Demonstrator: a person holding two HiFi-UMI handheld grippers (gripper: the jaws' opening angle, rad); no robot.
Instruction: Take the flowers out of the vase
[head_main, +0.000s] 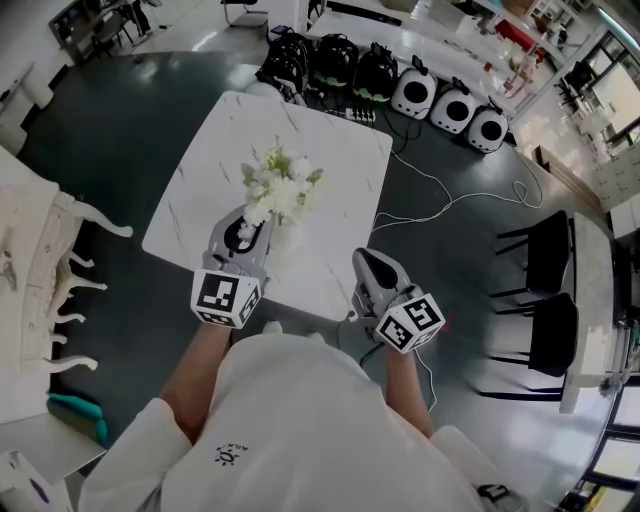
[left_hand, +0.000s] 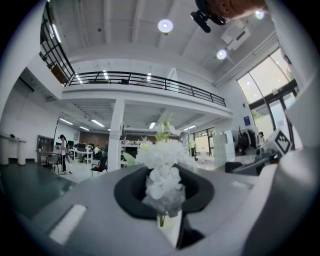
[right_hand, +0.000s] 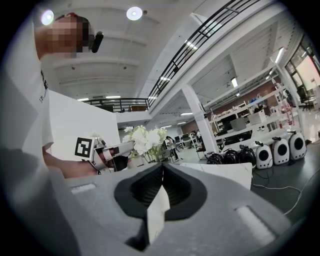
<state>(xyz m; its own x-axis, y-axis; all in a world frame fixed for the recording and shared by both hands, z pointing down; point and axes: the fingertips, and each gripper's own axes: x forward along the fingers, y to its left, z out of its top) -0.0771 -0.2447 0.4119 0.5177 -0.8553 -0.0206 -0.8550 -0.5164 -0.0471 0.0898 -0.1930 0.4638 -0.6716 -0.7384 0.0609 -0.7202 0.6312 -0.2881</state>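
White flowers are sitting mid-table, my left tool seemingly pinching their stems; I'm planning a slow, straight lift clear of the vase, right tool waiting closed, empty, at 5 o'clock

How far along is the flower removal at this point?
Done: nothing yet. The flowers stand bunched upright on the table, with none laid aside. In hand: the left gripper looks shut on a stem. The right gripper is shut, empty, near the table edge. Left: lifting the flowers out.
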